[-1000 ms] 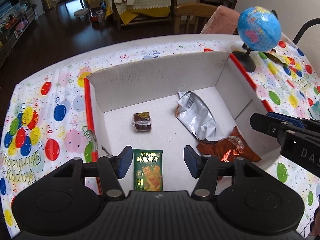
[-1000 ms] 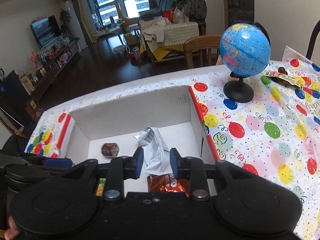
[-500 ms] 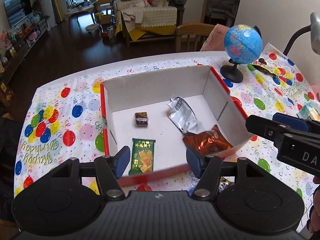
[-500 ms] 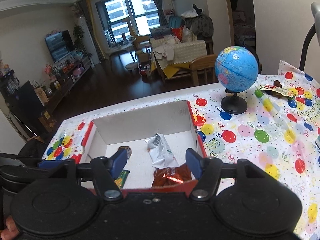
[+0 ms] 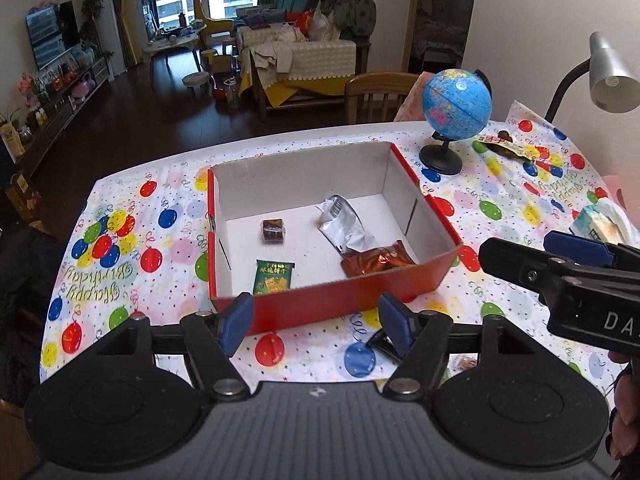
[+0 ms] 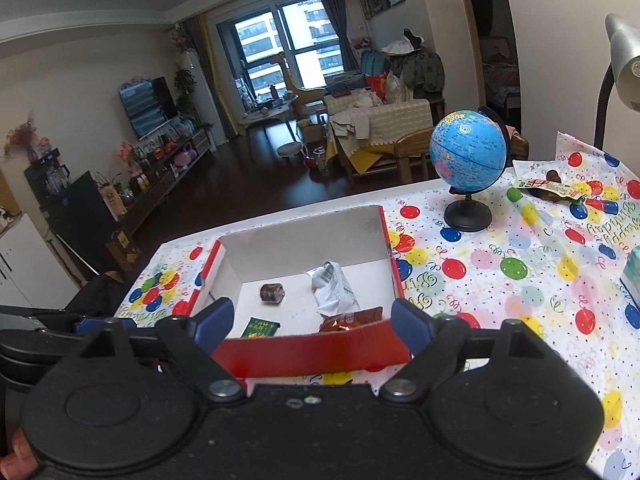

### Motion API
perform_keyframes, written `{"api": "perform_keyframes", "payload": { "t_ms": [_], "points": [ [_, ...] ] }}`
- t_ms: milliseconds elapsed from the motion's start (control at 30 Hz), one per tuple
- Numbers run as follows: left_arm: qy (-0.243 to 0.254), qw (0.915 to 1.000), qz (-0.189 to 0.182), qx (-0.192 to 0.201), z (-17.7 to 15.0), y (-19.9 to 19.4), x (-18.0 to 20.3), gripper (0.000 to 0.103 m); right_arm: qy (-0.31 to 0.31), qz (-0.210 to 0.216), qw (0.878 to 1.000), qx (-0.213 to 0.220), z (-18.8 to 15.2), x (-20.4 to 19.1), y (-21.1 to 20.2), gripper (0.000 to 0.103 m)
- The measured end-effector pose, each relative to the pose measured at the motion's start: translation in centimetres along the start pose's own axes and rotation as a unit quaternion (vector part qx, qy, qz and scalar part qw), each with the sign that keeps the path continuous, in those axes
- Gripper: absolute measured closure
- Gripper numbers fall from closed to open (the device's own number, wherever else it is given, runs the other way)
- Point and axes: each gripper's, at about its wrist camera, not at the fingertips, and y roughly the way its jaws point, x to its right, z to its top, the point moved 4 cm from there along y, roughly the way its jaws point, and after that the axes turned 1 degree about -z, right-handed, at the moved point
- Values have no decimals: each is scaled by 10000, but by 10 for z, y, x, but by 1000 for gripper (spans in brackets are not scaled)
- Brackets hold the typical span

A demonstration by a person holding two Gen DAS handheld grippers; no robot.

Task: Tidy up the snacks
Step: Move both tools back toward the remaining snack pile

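Observation:
A red box with a white inside (image 5: pixel 332 300) (image 6: pixel 312 350) stands on the balloon tablecloth. In it lie a green packet (image 5: pixel 274 277) (image 6: pixel 259 327), a small dark wrapped snack (image 5: pixel 273 230) (image 6: pixel 272 292), a silver bag (image 5: pixel 344 228) (image 6: pixel 334 290) and an orange-brown bag (image 5: pixel 376 262) (image 6: pixel 348 319). My left gripper (image 5: pixel 318 322) is open and empty, above the table before the box's near wall. My right gripper (image 6: pixel 312 324) is open and empty, also before the near wall; it shows at the right of the left wrist view (image 5: pixel 560 256). A dark wrapper (image 5: pixel 384 346) lies behind the left gripper's right finger.
A blue globe (image 5: pixel 456 108) (image 6: pixel 468 152) stands right of the box's far corner. A wrapped snack (image 5: pixel 504 146) (image 6: pixel 548 188) lies beyond it. A grey desk lamp (image 5: pixel 608 76) (image 6: pixel 624 64) is at the far right. A tissue pack (image 5: pixel 600 224) (image 6: pixel 634 272) lies at the right edge.
Both grippers have pulled back and up out of the box. The right gripper's jaws have opened wide; one second ago they were much closer together over the silver bag.

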Motion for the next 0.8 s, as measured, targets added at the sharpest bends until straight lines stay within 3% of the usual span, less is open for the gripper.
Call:
{"api": "perform_keyframes", "payload": {
  "t_ms": [233, 367, 567, 800],
  "points": [
    [-120, 9997, -66, 197, -16, -25, 7, 22, -61, 180, 9998, 107, -11, 1, -25, 5],
    [-133, 9994, -133, 294, -27, -38, 11, 20, -123, 285, 9994, 130, -21, 0, -36, 2],
    [-336, 9988, -104, 353, -48, -47, 9, 3, -192, 379, 9991, 99, -38, 0, -49, 1],
    [-669, 9977, -10, 123, -78, -39, -2, 2, -216, 356, 9990, -162, -66, 5, -46, 0]
  ]
}}
